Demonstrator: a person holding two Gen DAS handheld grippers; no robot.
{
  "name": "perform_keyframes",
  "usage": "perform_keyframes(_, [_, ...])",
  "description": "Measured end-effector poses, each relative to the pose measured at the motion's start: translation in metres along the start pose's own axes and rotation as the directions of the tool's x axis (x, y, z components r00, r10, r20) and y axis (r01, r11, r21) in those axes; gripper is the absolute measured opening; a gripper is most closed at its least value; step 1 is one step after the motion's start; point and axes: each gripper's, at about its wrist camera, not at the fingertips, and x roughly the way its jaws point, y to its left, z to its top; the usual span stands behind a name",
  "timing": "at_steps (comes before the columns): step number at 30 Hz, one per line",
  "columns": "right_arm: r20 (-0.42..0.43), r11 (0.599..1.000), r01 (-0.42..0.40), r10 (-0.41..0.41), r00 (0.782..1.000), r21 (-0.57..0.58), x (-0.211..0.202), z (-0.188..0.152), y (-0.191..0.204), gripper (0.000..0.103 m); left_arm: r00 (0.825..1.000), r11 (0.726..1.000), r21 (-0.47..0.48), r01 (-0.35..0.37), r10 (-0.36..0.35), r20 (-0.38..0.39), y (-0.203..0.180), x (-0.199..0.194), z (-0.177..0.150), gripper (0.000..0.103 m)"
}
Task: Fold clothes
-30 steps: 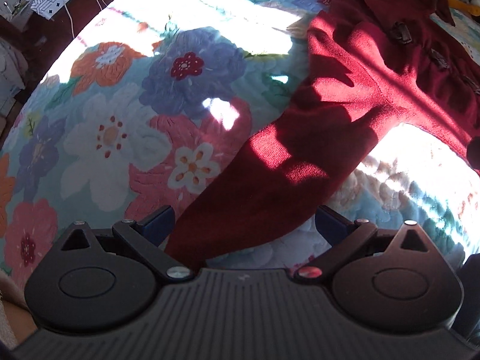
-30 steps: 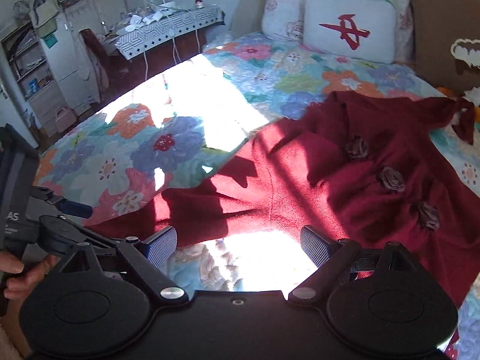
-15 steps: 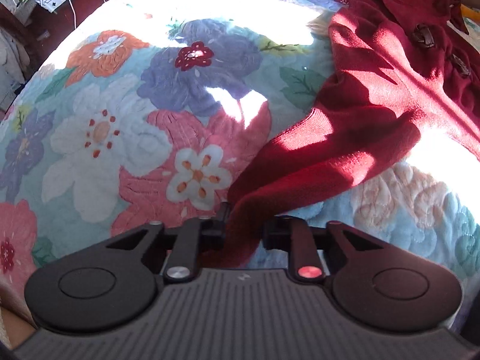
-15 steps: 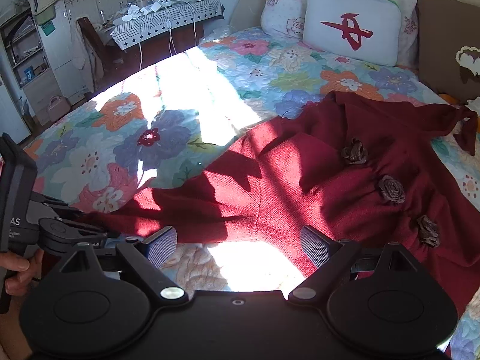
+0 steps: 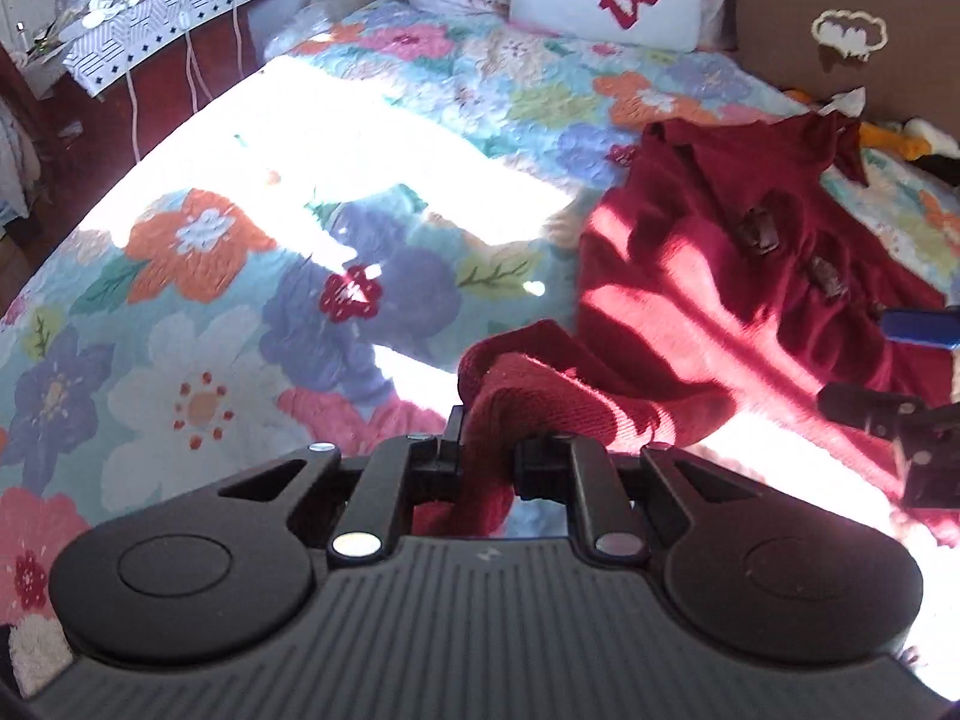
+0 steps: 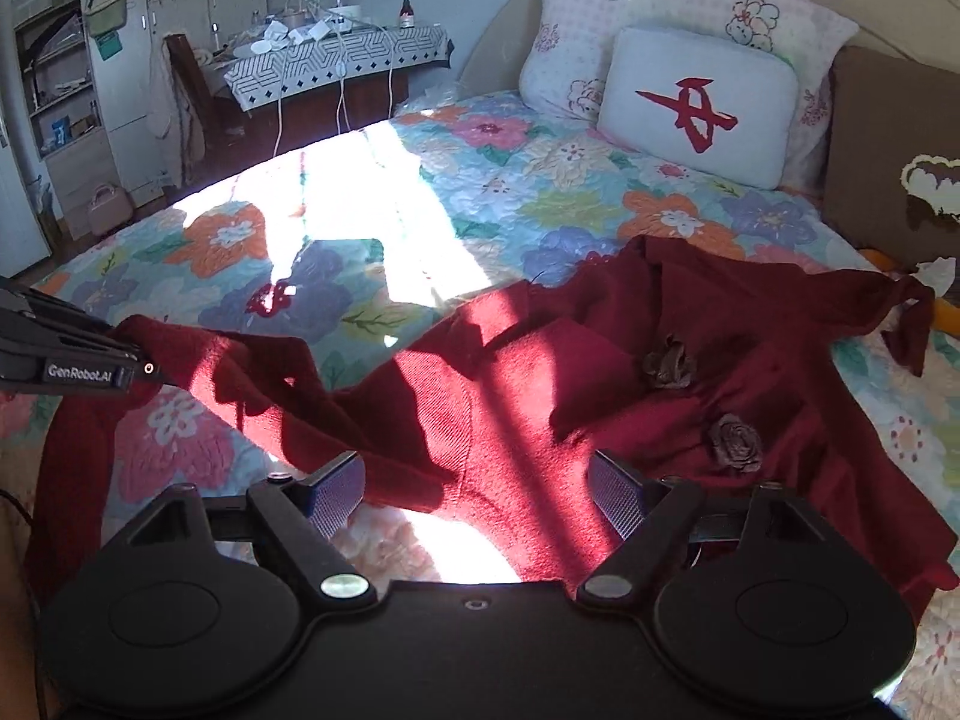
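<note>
A dark red knit sweater (image 6: 630, 396) with fabric rose decorations (image 6: 669, 360) lies spread on the floral quilt (image 6: 540, 204); it also shows in the left wrist view (image 5: 720, 276). My left gripper (image 5: 486, 456) is shut on the end of the sweater's sleeve (image 5: 540, 396) and holds it lifted off the quilt; it shows at the left edge of the right wrist view (image 6: 78, 360). My right gripper (image 6: 480, 498) is open and empty just above the sweater's lower hem, and its fingers (image 5: 918, 324) show at the right edge of the left wrist view.
A white pillow with a red mark (image 6: 696, 108) and a brown cushion (image 6: 894, 168) lie at the head of the bed. A side table with a patterned cloth (image 6: 336, 60) and shelves (image 6: 66, 90) stand beyond the bed's left edge.
My left gripper closed on the sleeve end and has lifted it up off the quilt, tilting upward. My right gripper stayed open over the hem.
</note>
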Motion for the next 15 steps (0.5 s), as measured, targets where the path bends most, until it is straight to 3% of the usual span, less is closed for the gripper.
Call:
perform_keyframes(6, [0.034,1.000,0.020,-0.020,0.999,0.008,-0.015,0.005,-0.016,0.085,0.997,0.990,0.135,0.026,-0.035,0.068,-0.030,-0.004,0.041,0.013])
perform_keyframes(10, [0.063,0.989,0.066,-0.058,0.996,-0.131,-0.017,0.019,-0.020,0.085,0.993,0.969,0.241,0.060,-0.082,0.081,-0.051,0.003,0.065,0.013])
perform_keyframes(15, [0.076,0.990,-0.011,0.022,0.997,-0.144,-0.018,0.039,-0.025,0.086,0.978,0.938,0.308,0.156,-0.191,0.086,-0.076,0.010,0.086,0.013])
